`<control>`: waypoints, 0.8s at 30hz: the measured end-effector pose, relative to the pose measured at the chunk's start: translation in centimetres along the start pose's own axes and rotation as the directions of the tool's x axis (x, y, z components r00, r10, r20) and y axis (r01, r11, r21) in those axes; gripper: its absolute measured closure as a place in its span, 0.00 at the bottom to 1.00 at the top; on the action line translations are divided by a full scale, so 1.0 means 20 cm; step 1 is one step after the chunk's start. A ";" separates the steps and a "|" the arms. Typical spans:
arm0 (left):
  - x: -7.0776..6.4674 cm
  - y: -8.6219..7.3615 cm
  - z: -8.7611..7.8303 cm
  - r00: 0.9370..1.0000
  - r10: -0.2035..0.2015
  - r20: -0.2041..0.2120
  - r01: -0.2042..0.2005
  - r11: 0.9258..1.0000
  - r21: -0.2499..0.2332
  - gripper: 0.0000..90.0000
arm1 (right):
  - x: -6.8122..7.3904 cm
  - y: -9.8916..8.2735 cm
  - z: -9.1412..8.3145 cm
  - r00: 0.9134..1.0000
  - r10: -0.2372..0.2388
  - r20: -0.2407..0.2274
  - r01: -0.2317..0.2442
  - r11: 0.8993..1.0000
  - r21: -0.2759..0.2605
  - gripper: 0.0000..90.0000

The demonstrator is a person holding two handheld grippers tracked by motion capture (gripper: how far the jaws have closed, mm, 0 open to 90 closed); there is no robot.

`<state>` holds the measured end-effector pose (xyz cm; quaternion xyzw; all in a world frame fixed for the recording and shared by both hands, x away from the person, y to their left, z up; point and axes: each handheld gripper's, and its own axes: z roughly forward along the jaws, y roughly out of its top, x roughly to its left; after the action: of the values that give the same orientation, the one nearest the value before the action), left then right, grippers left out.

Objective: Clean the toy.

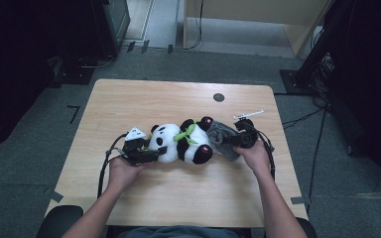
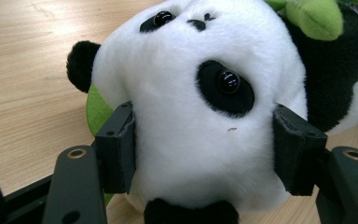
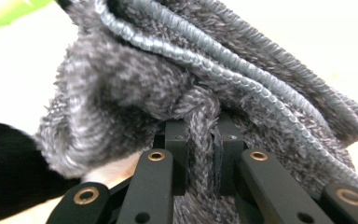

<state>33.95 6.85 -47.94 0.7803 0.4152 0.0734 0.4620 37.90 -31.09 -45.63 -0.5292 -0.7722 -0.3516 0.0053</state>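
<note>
A black-and-white plush panda with a green scarf lies on its side in the middle of the wooden table. My left gripper is shut on the panda's head, one pad pressed into the white fur on each side. A grey fluffy cloth lies against the panda's feet on the right. My right gripper is shut on a fold of this cloth, pinched between its jaws.
A small dark round spot marks the table's far side. Bare wood lies in front of and behind the panda. Black stands and cables sit on the grey floor to the right, dark equipment at the back left.
</note>
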 end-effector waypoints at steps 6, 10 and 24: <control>0.00 0.00 0.00 1.000 0.002 -0.002 -0.002 1.000 -0.006 0.38 | 0.13 0.07 -0.15 0.994 -0.056 -0.091 0.042 0.989 -0.143 0.90; -0.01 0.00 0.00 1.000 0.009 -0.006 -0.009 1.000 -0.009 0.38 | 0.25 0.12 -0.19 0.988 -0.121 -0.093 0.103 0.979 -0.178 0.90; -0.02 0.01 0.00 1.000 0.011 -0.014 -0.011 1.000 -0.001 0.37 | 0.66 0.23 -0.11 0.942 -0.322 -0.099 0.309 0.942 -0.129 0.90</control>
<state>33.78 6.51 -47.54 0.7820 0.4138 0.0815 0.4590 35.03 -20.60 -36.51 -0.3762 -0.8245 -0.4213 -0.0351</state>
